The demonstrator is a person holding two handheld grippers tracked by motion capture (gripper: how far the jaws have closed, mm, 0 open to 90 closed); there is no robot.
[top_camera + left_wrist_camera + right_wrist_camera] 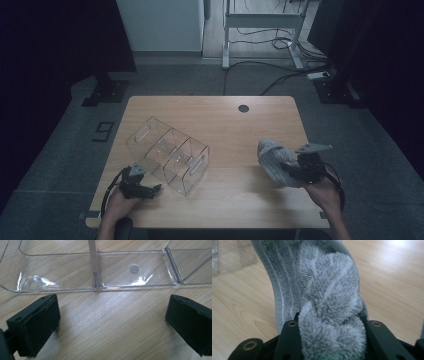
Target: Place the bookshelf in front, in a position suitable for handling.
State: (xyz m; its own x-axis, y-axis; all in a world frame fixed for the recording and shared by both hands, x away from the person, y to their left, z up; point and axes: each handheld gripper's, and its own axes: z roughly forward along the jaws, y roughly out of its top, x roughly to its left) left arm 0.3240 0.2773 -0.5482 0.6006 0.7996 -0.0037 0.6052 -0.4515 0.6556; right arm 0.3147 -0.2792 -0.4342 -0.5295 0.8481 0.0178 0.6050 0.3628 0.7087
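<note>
Right hand-held gripper [295,170] clamped on fluffy grey rolled towel [274,159], held w/ its end on wooden bench [235,130]. Left hand-held gripper [112,322] wide open, empty, facing clear plastic divided organiser [167,155]. We advise firm grip, approach compartment squarely.

Single readable mark: large dark figure, "6" or "9" (depends on viewing side), on grey floor [60,150] left of wooden table [260,107], at [104,131]. No readable lettering, label or brand on anything on tabletop or on equipment in background.
</note>
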